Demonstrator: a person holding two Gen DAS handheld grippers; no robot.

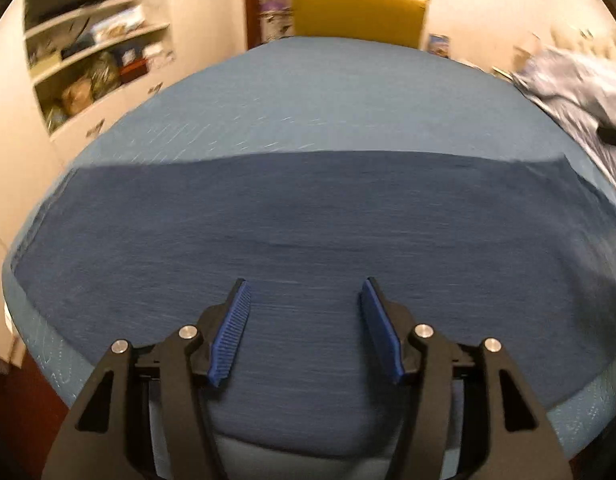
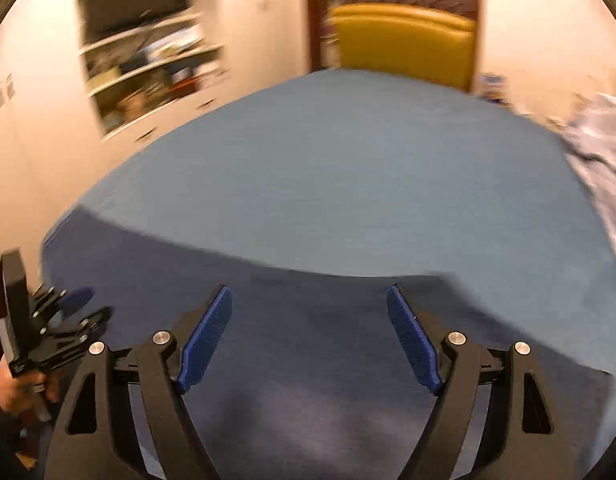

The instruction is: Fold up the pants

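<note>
Dark blue cloth pants spread flat along the near edge of the light-blue-covered desk, apparently partly folded, more folds likely left; left tool and right tool both apart, empty.

Dark blue pants, spread flat, smooth, across table's near half

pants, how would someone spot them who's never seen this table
Find the round table with the light blue cloth, yellow chair behind it. On its near half lie the pants, a flat dark navy band, unlike the crumpled pale fabric at the right edge.
</note>
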